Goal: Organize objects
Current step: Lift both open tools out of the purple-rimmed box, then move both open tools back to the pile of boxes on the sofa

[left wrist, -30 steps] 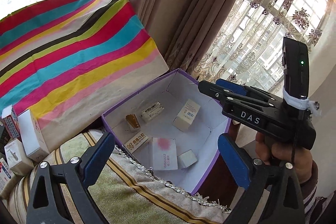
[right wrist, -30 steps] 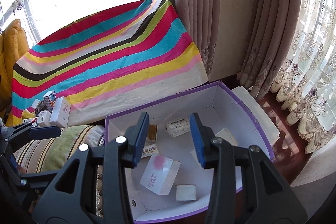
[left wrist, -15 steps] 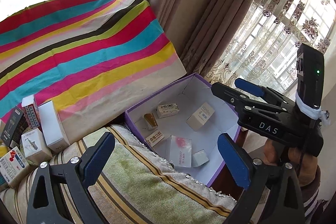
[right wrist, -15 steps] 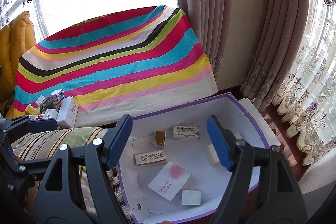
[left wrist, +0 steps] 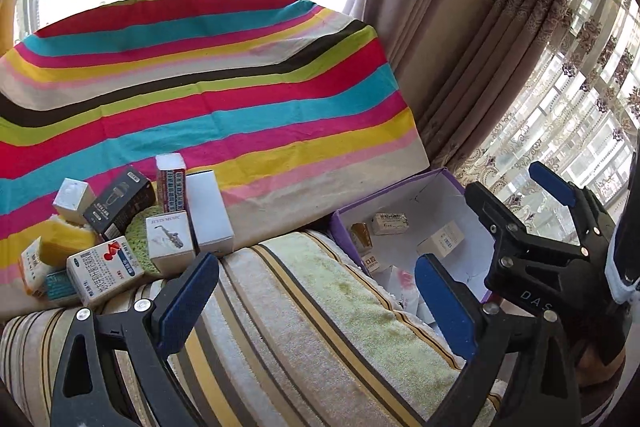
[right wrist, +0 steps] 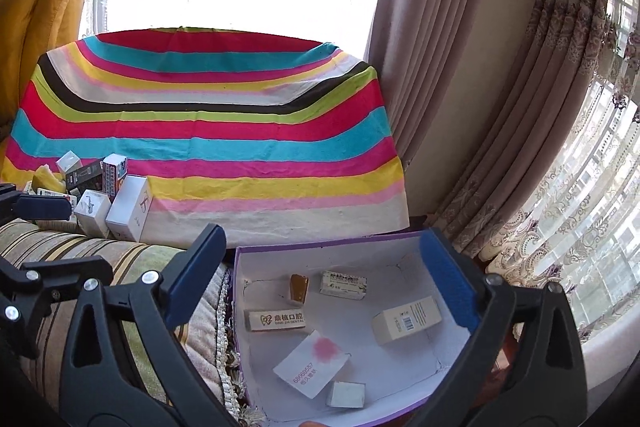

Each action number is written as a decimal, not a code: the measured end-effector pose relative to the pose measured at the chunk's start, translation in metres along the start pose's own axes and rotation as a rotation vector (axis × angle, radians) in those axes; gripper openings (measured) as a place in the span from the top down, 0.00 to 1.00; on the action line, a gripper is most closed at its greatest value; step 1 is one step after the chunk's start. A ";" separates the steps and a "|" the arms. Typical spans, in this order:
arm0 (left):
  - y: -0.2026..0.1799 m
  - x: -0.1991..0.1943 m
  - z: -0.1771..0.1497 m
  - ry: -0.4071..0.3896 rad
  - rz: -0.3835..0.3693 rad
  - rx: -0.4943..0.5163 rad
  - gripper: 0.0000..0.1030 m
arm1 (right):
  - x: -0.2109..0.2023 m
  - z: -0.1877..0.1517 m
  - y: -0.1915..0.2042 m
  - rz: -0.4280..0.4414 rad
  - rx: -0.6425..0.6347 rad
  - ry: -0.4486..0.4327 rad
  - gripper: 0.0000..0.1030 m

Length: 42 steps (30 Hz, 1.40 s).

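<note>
A purple box [right wrist: 404, 242] with a white inside stands low beside the sofa and holds several small cartons, among them a pink-blotted white one [right wrist: 312, 363] and a tan one [right wrist: 406, 321]. My right gripper [right wrist: 322, 269] hovers above it, jaws opening with nothing between them. My left gripper [left wrist: 316, 293] is open and bare over the striped sofa seat [left wrist: 312, 327]. A pile of small cartons [left wrist: 168, 239] sits on the seat at the left, also seen as the pile [right wrist: 128, 211] in the right wrist view. In the left wrist view, the purple box [left wrist: 432, 203] lies partly behind the right gripper [left wrist: 516, 191].
A bright striped cloth [right wrist: 208, 147] drapes the sofa back behind the pile. Curtains [right wrist: 460, 87] and windows fill the right side. A yellow cushion [right wrist: 40, 27] stands at the far left. A fringed edge [right wrist: 224, 347] of the seat cover borders the box.
The right gripper's jaws have spread wide. Both views have swung left, so the carton pile sits nearer the middle of the left wrist view and the purple box has slid right.
</note>
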<state>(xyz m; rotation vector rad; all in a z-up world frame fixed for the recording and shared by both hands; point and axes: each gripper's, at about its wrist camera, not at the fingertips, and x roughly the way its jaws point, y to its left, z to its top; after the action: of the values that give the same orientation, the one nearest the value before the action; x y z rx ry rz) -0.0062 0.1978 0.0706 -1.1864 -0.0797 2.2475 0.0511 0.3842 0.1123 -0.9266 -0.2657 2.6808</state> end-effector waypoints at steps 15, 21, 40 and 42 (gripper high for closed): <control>0.108 -0.063 -0.015 -0.137 0.124 -0.129 0.03 | 0.002 0.000 0.072 0.404 -0.024 0.087 0.04; 0.135 -0.063 -0.026 -0.113 0.144 -0.188 0.04 | 0.008 -0.001 0.096 0.437 -0.053 0.124 0.04; 0.192 -0.043 -0.024 -0.036 0.103 -0.357 0.13 | 0.045 0.018 0.145 0.531 -0.098 0.221 0.14; 0.201 -0.039 -0.022 -0.029 0.097 -0.381 0.14 | 0.051 0.022 0.151 0.533 -0.099 0.224 0.14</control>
<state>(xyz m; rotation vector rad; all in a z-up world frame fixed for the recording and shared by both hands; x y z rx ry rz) -0.0671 0.0069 0.0230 -1.3747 -0.4907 2.4039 -0.0324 0.2575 0.0600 -1.4967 -0.1111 3.0096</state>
